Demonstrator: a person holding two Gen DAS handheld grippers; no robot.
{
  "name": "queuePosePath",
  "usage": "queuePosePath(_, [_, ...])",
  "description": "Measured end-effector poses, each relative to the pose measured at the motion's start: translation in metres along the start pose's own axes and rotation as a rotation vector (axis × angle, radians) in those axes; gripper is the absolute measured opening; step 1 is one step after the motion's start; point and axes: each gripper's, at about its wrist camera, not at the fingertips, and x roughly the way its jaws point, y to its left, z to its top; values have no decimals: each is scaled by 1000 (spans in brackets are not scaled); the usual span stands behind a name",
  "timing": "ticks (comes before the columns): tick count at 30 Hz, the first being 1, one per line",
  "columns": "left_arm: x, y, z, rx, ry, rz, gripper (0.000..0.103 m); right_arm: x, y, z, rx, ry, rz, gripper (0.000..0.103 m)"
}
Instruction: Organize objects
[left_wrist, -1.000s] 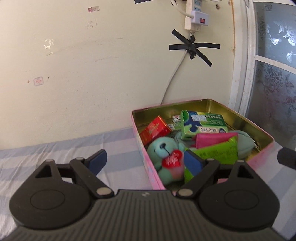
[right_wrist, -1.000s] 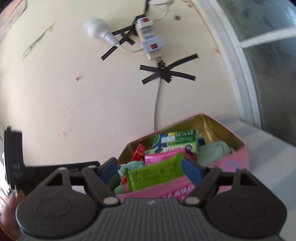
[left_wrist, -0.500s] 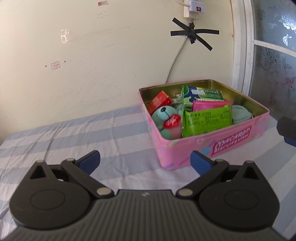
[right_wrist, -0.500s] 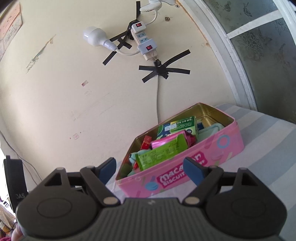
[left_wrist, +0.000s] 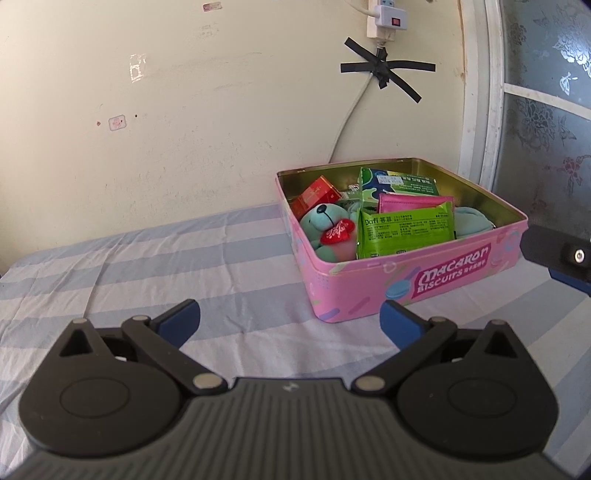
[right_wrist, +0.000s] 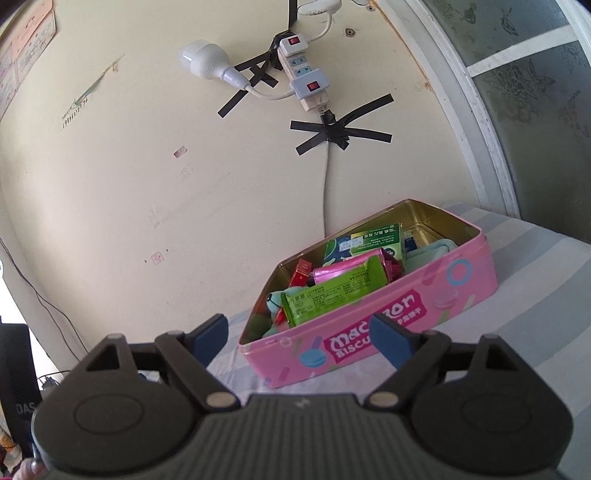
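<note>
A pink biscuit tin (left_wrist: 436, 275) stands open on the striped bed sheet near the wall; it also shows in the right wrist view (right_wrist: 406, 314). Inside lie a green snack packet (left_wrist: 406, 230), a pink packet (left_wrist: 410, 202), a green box (left_wrist: 399, 182), a red box (left_wrist: 316, 194), a teal plush bear (left_wrist: 325, 227) with a red heart, and a teal pouch (left_wrist: 471, 223). My left gripper (left_wrist: 290, 319) is open and empty, short of the tin. My right gripper (right_wrist: 299, 332) is open and empty, in front of the tin's near wall. Part of the right gripper (left_wrist: 561, 254) shows at the left view's right edge.
The blue-and-white striped sheet (left_wrist: 166, 266) spreads left of the tin. A cream wall (left_wrist: 184, 129) stands behind, with a taped cable and a power strip (right_wrist: 306, 81). A frosted glass window (left_wrist: 546, 92) is at the right. A dark device (right_wrist: 14, 369) stands at the far left.
Both grippers have pulled back from the tin, still open and empty. The green packet lies inside the tin, and the whole tin and more of the sheet are now in view.
</note>
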Motion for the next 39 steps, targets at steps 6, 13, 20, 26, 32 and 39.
queuePosePath(6, [3, 0, 0, 1, 5, 33, 103, 0, -4, 0, 12, -4, -11, 89])
queuePosePath(13, [5, -4, -2, 24, 18, 61, 103, 2, -9, 0, 25, 2, -11, 90])
queuePosePath(20, [9, -7, -5, 35, 42, 68, 103, 1, -14, -1, 36, 3, -14, 91])
queuePosePath(26, [11, -10, -8, 43, 60, 73, 103, 2, -18, -1, 46, 14, -17, 91])
queuePosePath(32, [11, -12, -9, 54, 65, 77, 103, 3, -19, -2, 48, 14, -16, 91])
queuePosePath(39, [11, -15, -11, 59, 87, 66, 103, 3, -21, 0, 56, 12, -20, 92])
